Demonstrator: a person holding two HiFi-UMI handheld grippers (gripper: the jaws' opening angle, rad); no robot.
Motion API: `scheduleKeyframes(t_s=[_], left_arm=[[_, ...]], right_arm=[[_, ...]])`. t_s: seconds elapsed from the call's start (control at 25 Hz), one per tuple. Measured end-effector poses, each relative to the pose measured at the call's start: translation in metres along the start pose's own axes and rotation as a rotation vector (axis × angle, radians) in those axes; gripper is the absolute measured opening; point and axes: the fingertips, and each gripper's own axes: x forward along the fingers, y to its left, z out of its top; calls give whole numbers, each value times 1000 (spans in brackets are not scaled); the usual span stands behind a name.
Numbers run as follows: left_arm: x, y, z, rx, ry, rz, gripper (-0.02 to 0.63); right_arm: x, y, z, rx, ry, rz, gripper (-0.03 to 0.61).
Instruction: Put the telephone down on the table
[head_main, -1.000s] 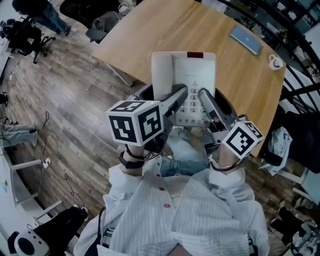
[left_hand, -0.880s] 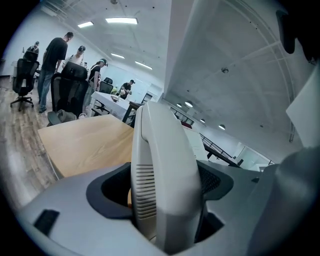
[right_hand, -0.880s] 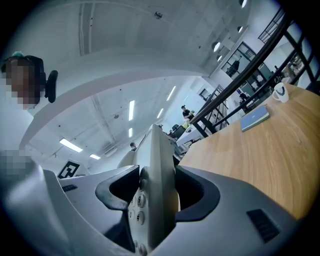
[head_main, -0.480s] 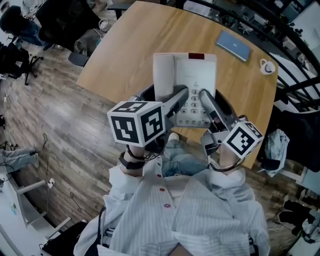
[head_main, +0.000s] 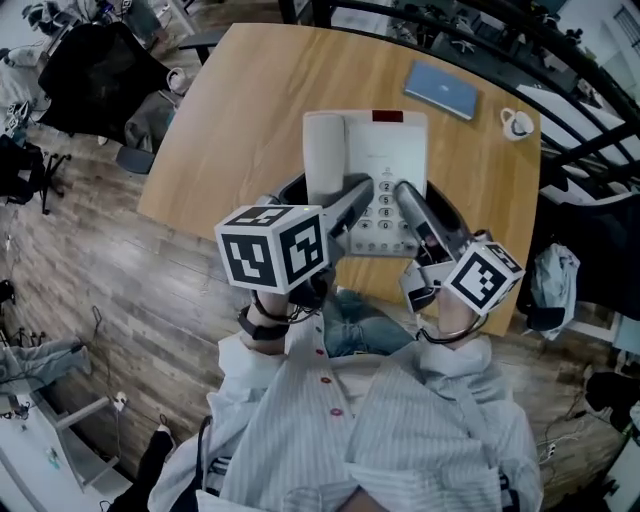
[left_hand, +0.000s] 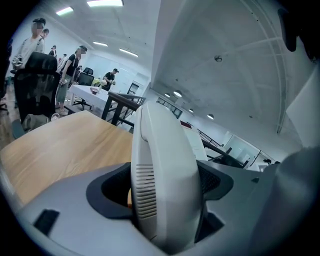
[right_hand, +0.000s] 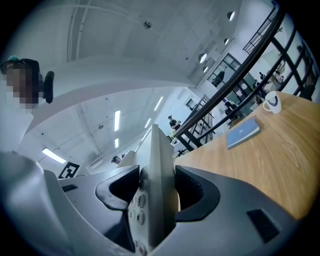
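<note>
Now holding the white push-button telephone (head_main: 385, 150) above the near edge of the light wooden desk (head_main: 240, 120), clamping its handset side in the left gripper (head_main: 343, 200), its keypad side in the right gripper (head_main: 408, 205); bringing more desktop underneath than a second ago, apparently nearing set-down.

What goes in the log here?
left gripper: shut on telephone | right gripper: shut on telephone | telephone: held over wooden table
</note>
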Motion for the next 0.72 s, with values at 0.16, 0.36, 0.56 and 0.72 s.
scheduleKeyframes(t_s=[0.16, 0.36, 0.56, 0.72], left_arm=[[18, -9, 8, 30, 39, -47, 391], [36, -22, 8, 61, 89, -109, 391], [48, -26, 7, 81, 137, -153, 391], [54, -25, 6, 91, 166, -170, 391]], right_arm=[[-5, -11, 13, 14, -43, -48, 244], [-18, -23, 22, 32, -97, -110, 243], [-23, -30, 23, 55, -134, -163, 242], [-23, -35, 21, 69, -147, -193, 242]])
